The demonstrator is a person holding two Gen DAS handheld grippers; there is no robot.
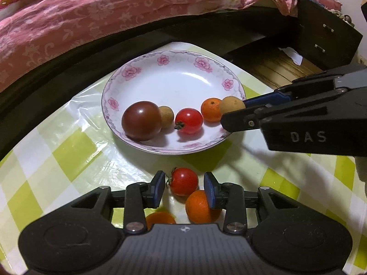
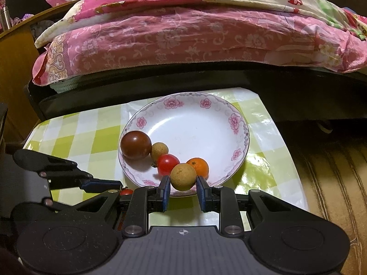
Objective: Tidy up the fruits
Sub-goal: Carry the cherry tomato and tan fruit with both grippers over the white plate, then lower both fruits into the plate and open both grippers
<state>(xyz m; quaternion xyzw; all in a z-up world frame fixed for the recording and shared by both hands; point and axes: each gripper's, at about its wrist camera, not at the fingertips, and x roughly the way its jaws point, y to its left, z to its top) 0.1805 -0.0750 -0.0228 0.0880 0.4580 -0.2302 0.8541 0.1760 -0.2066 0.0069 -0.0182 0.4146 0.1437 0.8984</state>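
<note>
A white floral plate (image 1: 174,78) (image 2: 195,123) holds a dark tomato (image 1: 141,120) (image 2: 135,144), a tan longan (image 1: 166,116) (image 2: 159,150), a red cherry tomato (image 1: 189,120) (image 2: 167,163) and a small orange (image 1: 211,110) (image 2: 199,166). My right gripper (image 2: 183,186) (image 1: 231,112) is shut on a second longan (image 2: 183,176) (image 1: 232,105) over the plate's near rim. My left gripper (image 1: 184,189) is open around a red cherry tomato (image 1: 184,181) on the table; an orange (image 1: 200,206) touches its right finger and another orange (image 1: 160,218) lies beneath it.
The table has a green-and-white checked cloth (image 1: 68,151) (image 2: 91,137). A bed with pink bedding (image 1: 91,18) (image 2: 195,34) runs behind it. A dark cabinet (image 1: 325,36) stands at the right. The floor (image 2: 332,183) lies right of the table.
</note>
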